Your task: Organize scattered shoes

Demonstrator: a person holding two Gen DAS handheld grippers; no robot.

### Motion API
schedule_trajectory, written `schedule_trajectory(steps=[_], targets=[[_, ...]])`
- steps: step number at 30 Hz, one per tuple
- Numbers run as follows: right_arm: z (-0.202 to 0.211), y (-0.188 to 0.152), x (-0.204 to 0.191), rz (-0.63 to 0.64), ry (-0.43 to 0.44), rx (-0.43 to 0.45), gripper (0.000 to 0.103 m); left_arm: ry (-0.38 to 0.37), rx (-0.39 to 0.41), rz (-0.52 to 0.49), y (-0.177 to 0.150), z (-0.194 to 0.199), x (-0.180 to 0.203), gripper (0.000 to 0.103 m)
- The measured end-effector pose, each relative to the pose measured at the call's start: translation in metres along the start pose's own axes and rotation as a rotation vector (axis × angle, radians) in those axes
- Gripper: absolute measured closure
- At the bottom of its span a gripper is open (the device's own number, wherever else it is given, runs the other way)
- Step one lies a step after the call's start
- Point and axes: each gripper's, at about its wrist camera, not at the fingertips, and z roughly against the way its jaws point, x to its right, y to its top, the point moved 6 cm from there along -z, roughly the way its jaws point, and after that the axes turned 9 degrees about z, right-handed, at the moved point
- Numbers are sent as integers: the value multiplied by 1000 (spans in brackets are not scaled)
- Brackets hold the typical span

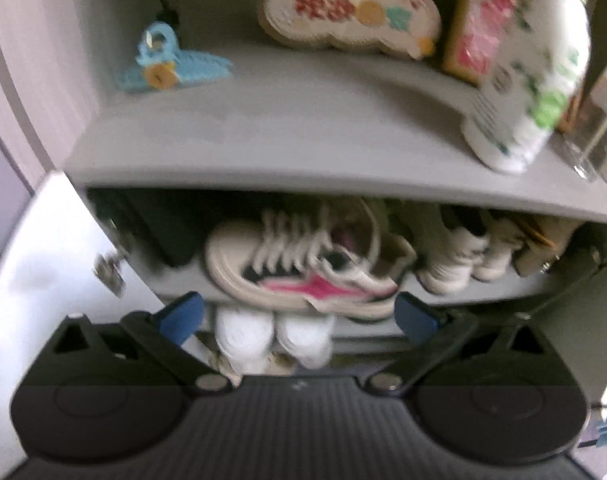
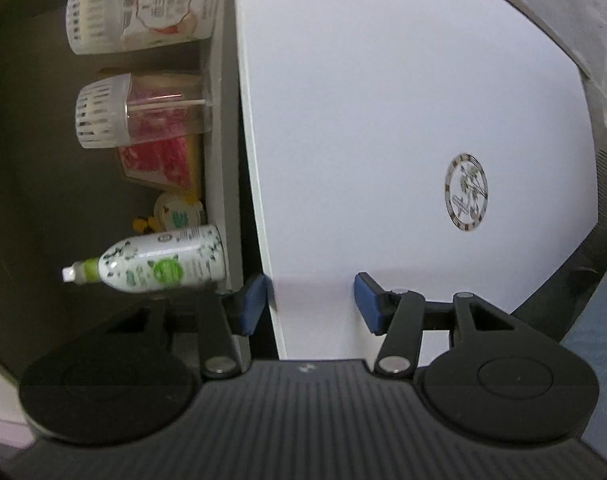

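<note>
Where the left wrist view looks into an open cabinet, the contents read as follows.

Left gripper (image 1: pixel 299 316): jaws spread wide, holding nothing, blue pads either side of the view below the shoe shelf.

Sneaker (image 1: pixel 303 264): white with pink and black side panels and white laces, lying tilted on its side at the front of the shoe shelf, its sole hanging over the shelf edge. The picture is blurred here.

White shoes (image 1: pixel 463 264): a pair standing further right on the same shelf, toes forward, with a tan shoe (image 1: pixel 537 252) just beside them.

Second white pair (image 1: pixel 275 336): toes showing on the level below, between the pads.

Upper shelf (image 1: pixel 263 132): a blue knitted ornament (image 1: pixel 163 64) at left, a white embroidered plaque (image 1: pixel 351 16) at the back, a pink box (image 1: pixel 479 28), a white spray bottle with green print (image 1: pixel 531 80) at right.

Right gripper (image 2: pixel 309 304): jaws spread, straddling the edge of the white cabinet door (image 2: pixel 403 120); the left pad sits just beside the door edge, the right pad in front of the door face. Whether either pad touches the door cannot be told.

Door face: a round emblem (image 2: pixel 466 193).

Beside the door: two white-capped containers (image 2: pixel 135 110) and the spray bottle (image 2: pixel 155 266).
</note>
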Motion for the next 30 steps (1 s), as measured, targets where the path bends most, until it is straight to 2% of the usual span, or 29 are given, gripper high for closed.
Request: schedule_trajectory(steps=[5, 7, 11, 13, 19, 22, 24, 26, 27, 30], targets=[[-26, 13, -1, -24, 35, 66, 45, -8, -11, 17, 15, -3, -21, 0], [-23, 19, 5, -33, 42, 82, 39, -2, -14, 11, 17, -4, -22, 0], [-40, 25, 4, -37, 53, 102, 38, 11, -20, 45, 17, -4, -18, 1], [-50, 31, 2, -43, 61, 86, 38, 33, -14, 62, 14, -2, -2, 0], [-85, 64, -2, -17, 109, -58, 38, 101, 2, 113, 3, 6, 45, 0], [-98, 75, 0, -8, 124, -149, 31, 134, 10, 139, -3, 10, 69, 0], [-95, 82, 0, 26, 121, -209, 32, 157, 16, 156, -7, 13, 84, 0], [-88, 89, 0, 73, 112, -267, 35, 179, 21, 173, -10, 15, 100, 0], [-85, 93, 0, 97, 108, -296, 40, 189, 24, 180, -13, 17, 108, 0], [-74, 104, 0, 168, 96, -383, 44, 203, 28, 197, -34, 30, 130, 0]])
